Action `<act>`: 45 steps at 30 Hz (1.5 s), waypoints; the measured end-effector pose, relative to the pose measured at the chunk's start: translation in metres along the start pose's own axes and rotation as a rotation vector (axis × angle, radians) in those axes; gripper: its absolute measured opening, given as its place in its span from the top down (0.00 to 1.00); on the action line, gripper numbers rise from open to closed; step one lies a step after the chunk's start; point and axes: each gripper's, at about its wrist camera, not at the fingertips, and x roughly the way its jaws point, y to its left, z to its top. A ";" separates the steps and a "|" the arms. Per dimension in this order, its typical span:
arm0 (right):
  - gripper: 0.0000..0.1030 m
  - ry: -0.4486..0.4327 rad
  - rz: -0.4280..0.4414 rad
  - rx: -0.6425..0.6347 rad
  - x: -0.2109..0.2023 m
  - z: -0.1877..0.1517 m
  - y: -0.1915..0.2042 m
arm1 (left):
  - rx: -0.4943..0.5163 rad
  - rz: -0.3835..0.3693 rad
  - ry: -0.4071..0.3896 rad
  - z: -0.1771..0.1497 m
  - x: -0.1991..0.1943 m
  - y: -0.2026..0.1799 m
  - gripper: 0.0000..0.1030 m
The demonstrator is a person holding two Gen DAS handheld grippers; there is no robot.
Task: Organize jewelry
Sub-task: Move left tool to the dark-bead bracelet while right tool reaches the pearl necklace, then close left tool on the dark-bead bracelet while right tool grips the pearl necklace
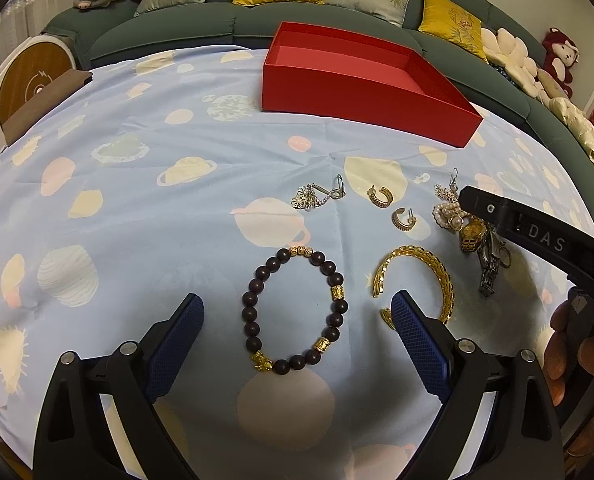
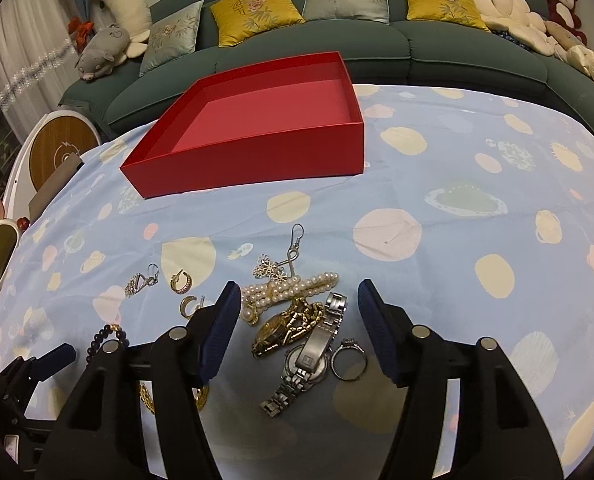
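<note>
L wrist view:
- my left hand-held gripper (image 1: pixel 297 336): jaws wide apart, nothing pinched, hovering over the cloth-covered desk (image 1: pixel 137 168).
- bead bracelet (image 1: pixel 295 310): flat on the cloth, right btwn my two pads, touching neither.
- gold bangle (image 1: pixel 425 276): just beside the R pad, partly hidden behind it.
- hoop earrings (image 1: pixel 382 197): further toward the far edge, apart from each other.
- red box (image 1: pixel 361 88): at the far edge, looks empty.

R wrist view:
- my right hand-held gripper (image 2: pixel 299 328): jaws apart, gripping nothing.
- tangle btwn the pads: pearl strand (image 2: pixel 297 286), gold watch (image 2: pixel 285 330), silver watch (image 2: pixel 309 356) w/ its band running roughly along my pointing line; ring (image 2: pixel 349 362) just beside it.
- red box (image 2: pixel 257 140): straight ahead toward the far edge, a bit to the L, well apart from the pile.
- next move (my guess): R hand is nearer the pile, so it should close on one piece; band's long axis suits a pinch across it. Risk: pieces overlap, may drag neighbours.
</note>
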 end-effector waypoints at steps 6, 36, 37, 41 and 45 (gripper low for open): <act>0.61 0.027 0.002 -0.018 0.016 0.001 0.005 | -0.001 0.009 0.019 -0.001 0.006 0.011 0.10; 1.00 -0.100 0.123 -0.057 -0.056 0.003 0.025 | 0.096 0.041 -0.043 -0.003 0.006 0.002 0.60; 1.00 -0.101 0.125 -0.057 -0.058 0.003 0.024 | 0.085 0.027 -0.040 -0.001 0.005 0.004 0.73; 1.00 -0.112 0.132 -0.058 -0.066 0.001 0.022 | 0.037 -0.037 -0.008 0.004 0.003 0.008 0.90; 1.00 -0.132 0.137 -0.053 -0.078 0.000 0.018 | 0.042 -0.040 -0.021 0.004 -0.003 0.005 0.95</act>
